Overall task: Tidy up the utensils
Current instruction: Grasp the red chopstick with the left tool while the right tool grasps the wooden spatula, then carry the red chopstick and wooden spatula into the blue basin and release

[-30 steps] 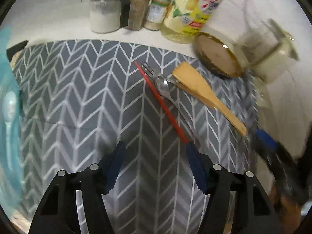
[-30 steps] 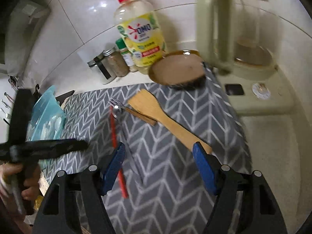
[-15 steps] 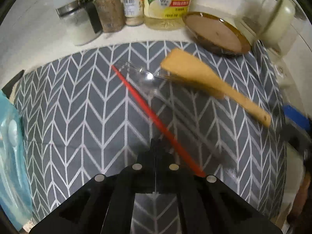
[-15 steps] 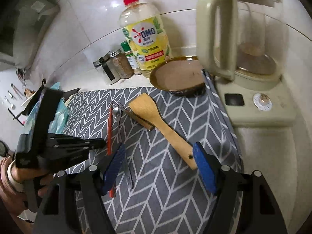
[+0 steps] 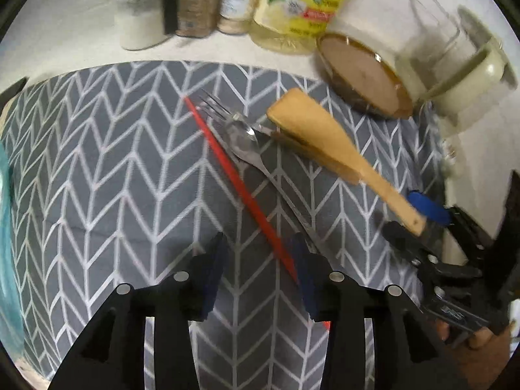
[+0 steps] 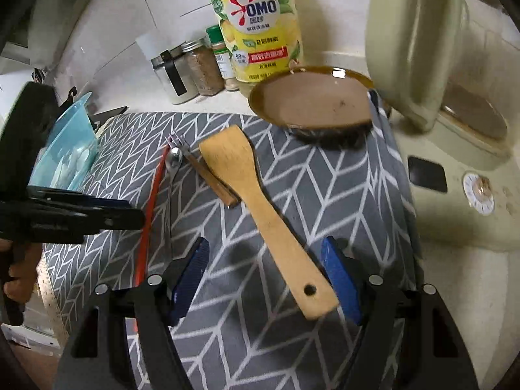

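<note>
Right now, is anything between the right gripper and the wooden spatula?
No. The right gripper is open, and the spatula handle end already lies between its fingers on the mat. Nothing visible covers the handle.

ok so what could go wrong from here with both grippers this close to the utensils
The right gripper is open around the wooden spatula handle, whose blade seems to lie over the fork; lifting may drag the fork along.

The left gripper is open with one finger by the red chopstick and spoon handle, so closing might catch both or flick the thin chopstick away.
</note>
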